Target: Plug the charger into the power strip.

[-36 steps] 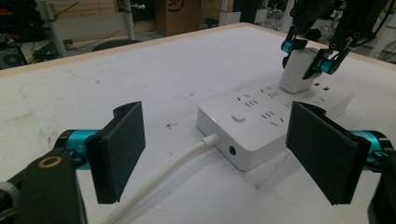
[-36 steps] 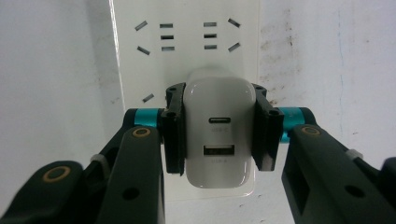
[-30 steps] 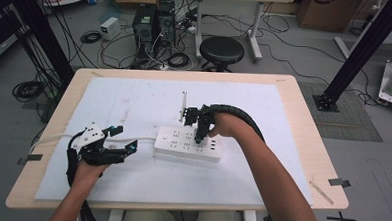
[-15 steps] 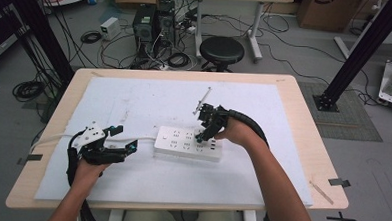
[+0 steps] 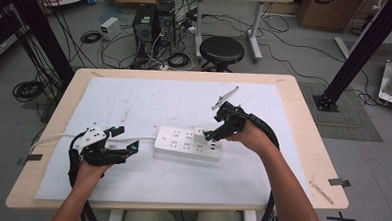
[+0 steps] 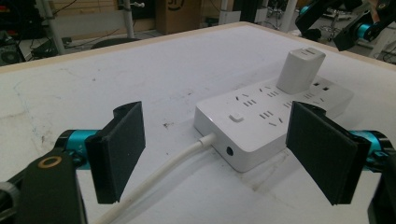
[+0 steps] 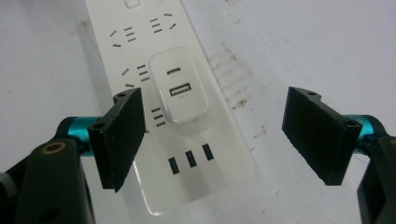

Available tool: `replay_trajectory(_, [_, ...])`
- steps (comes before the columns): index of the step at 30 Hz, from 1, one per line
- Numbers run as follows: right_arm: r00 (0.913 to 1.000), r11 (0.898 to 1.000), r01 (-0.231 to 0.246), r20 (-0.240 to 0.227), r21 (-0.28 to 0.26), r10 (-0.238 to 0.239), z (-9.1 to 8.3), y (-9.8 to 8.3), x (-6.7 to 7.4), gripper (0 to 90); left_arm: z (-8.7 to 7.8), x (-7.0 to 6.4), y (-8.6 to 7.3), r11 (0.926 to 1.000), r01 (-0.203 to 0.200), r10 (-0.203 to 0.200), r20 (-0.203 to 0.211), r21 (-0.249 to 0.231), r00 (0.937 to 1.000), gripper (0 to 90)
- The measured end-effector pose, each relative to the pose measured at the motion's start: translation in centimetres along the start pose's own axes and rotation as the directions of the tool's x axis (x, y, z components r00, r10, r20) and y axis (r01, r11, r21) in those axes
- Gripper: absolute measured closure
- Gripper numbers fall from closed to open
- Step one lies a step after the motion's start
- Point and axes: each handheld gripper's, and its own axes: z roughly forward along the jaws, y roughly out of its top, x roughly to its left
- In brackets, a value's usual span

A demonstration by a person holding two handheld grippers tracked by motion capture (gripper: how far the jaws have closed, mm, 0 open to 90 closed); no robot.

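Item: white USB charger [image 5: 199, 135], two-port, seated upright in a socket of the white power strip [image 5: 182, 144], toward the strip's right end, near mid-table.

Axis: the power strip is laid lengthwise left to right across the white table cover [image 5: 134, 98]; its cord [image 6: 163, 172] is led off from the left end.

Right gripper [image 5: 214, 135]: placed just beside the charger, on its right and slightly above; the nearer tool. Its jaws have just been opening and are seen parted, nothing pressed; in the right gripper view the charger [image 7: 180, 91] is found ahead of the pads, not between them.

Left gripper [image 5: 125, 141]: set by the strip's left end, jaws half parted, astride the cord but clear of it, nothing gripped.

Judgement: charger judged released and plugged in; any withdrawal would be made rightward.
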Motion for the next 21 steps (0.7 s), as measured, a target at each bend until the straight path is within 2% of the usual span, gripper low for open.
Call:
replay_trajectory(8, [0.9984, 0.997, -0.048, 0.027, -0.057, 0.05, -2.3, -1.8, -0.3, 21.8, 0.0, -0.3, 0.2, 1.0, -0.007, 0.007, 0.0, -0.005, 1.0, 19.8])
replay_trajectory(9, [0.9962, 0.994, -0.073, 0.043, -0.076, 0.076, -3.1, -2.7, -0.4, 21.8, 0.0, -0.4, 0.3, 0.9999, -0.009, 0.009, 0.0, -0.007, 1.0, 19.8])
replay_trajectory(11, [0.9953, 0.994, -0.08, 0.049, -0.079, 0.084, -3.3, -3.0, -0.4, 21.8, 0.0, -0.4, 0.3, 0.9999, -0.01, 0.01, 0.0, -0.007, 1.0, 19.8])
replay_trajectory(17, [0.981, 0.982, -0.147, 0.108, -0.122, 0.161, -4.9, -6.4, -0.2, 21.8, 0.0, -0.5, 0.6, 0.9999, -0.01, 0.01, -0.002, -0.011, 0.9999, 19.8])
replay_trajectory(19, [0.9789, 0.979, -0.155, 0.113, -0.134, 0.17, -5.1, -6.8, -0.2, 21.8, 0.0, -0.4, 0.6, 0.9999, -0.012, 0.012, -0.004, -0.01, 0.9999, 19.8])
replay_trajectory(20, [0.9716, 0.971, -0.18, 0.125, -0.157, 0.201, -5.5, -7.7, -0.1, 21.7, 0.1, -0.4, 0.7, 0.9998, -0.011, 0.011, -0.007, -0.014, 0.9999, 19.8])
replay_trajectory(21, [0.9679, 0.967, -0.188, 0.134, -0.174, 0.213, -5.8, -8.4, 0.0, 21.7, 0.1, -0.4, 0.7, 0.9998, -0.012, 0.012, -0.008, -0.013, 0.9999, 19.8])
